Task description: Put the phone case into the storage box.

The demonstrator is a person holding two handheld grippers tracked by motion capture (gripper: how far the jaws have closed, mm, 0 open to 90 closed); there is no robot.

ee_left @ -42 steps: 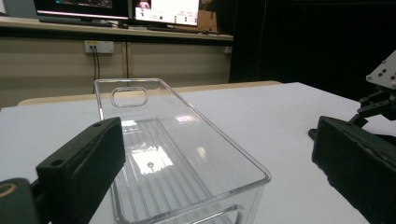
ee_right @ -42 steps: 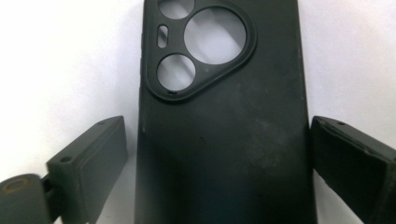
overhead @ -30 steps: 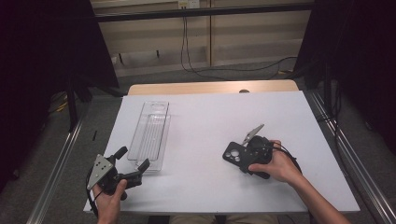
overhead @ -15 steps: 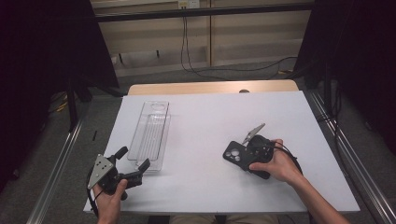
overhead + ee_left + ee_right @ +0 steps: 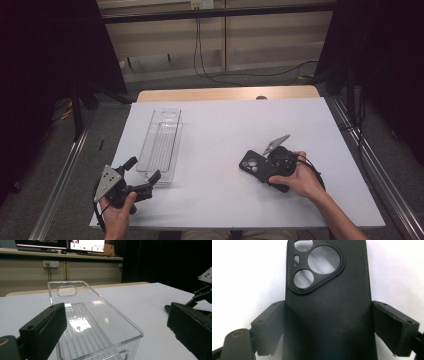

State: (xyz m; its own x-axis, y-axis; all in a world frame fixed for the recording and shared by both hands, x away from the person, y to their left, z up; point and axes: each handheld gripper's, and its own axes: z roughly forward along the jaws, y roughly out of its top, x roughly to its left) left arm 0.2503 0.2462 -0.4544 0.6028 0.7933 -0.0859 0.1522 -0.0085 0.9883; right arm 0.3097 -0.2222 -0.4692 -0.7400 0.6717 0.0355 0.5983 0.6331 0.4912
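Black phone case (image 5: 252,164) lies on the white desk (image 5: 225,130), right claw (image 5: 260,169) clamped on its near end. Left claw (image 5: 145,176) sits released by the clear tray's (image 5: 161,145) near end, long axis running away. Left gripper view: jaws apart, tray (image 5: 95,322) dead ahead. Right gripper view: jaws flank the case (image 5: 329,302), its long axis straight out. The tray lies well to the left.

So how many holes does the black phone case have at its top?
4 in the phone case, between the right hand-held gripper's jaws: one big round hole, a smaller one below-left, one cut off at the frame's top, and a tiny slot at left.
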